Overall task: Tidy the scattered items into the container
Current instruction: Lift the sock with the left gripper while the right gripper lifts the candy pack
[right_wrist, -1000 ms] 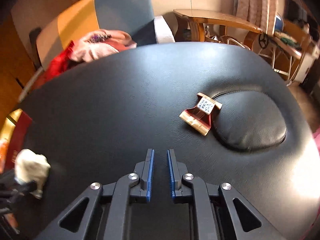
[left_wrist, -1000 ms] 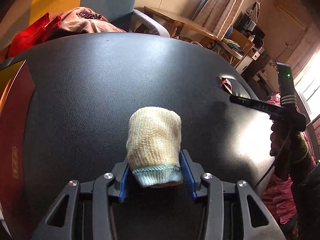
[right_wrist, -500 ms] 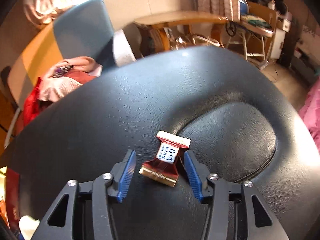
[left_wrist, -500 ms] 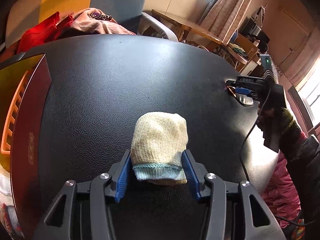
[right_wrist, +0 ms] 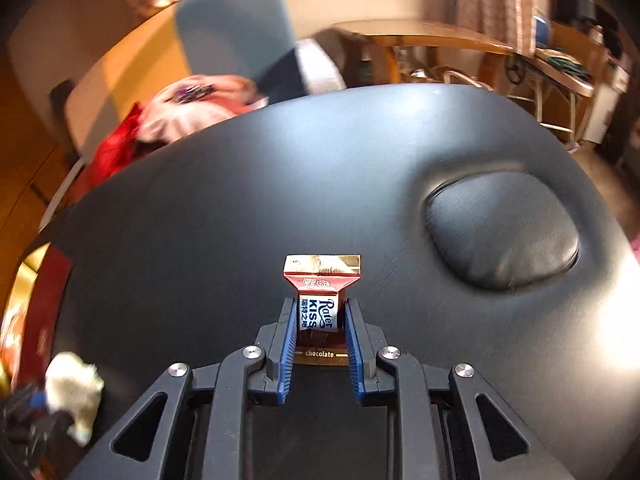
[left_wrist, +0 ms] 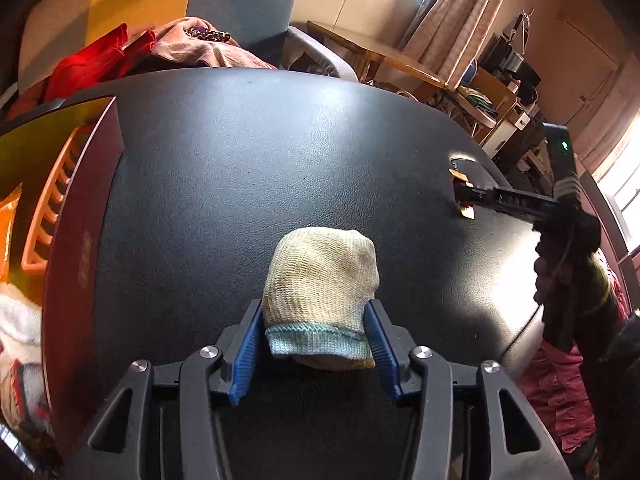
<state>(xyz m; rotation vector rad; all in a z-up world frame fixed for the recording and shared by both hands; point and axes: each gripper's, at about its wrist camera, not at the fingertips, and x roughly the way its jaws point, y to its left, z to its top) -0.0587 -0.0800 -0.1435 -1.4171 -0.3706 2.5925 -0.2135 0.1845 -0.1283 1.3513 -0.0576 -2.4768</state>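
Observation:
A rolled cream sock (left_wrist: 320,280) with a pale blue cuff sits between the blue pads of my left gripper (left_wrist: 314,308). Its jaws are opening, and both pads still touch the sock's sides. The sock (right_wrist: 74,388) also shows low on the left in the right wrist view. My right gripper (right_wrist: 320,304) is closing on a wrapped chocolate (right_wrist: 320,292), red and gold with a white label, and its pads press on the label's sides. The container is a dark red box (left_wrist: 80,240) holding an orange basket (left_wrist: 48,208), on the left of the black padded table (left_wrist: 280,152).
An oval padded plug (right_wrist: 504,232) sits in the table on the right. Red and pink clothes (left_wrist: 140,48) lie on a chair beyond the far edge. White cloth (left_wrist: 20,324) lies in the box. A person's gloved hand (left_wrist: 568,248) holds the right gripper (left_wrist: 460,200).
The right gripper moved up to the chocolate, opened around it and closed on it. The left gripper carried the sock towards the red box, and its jaws widened a little.

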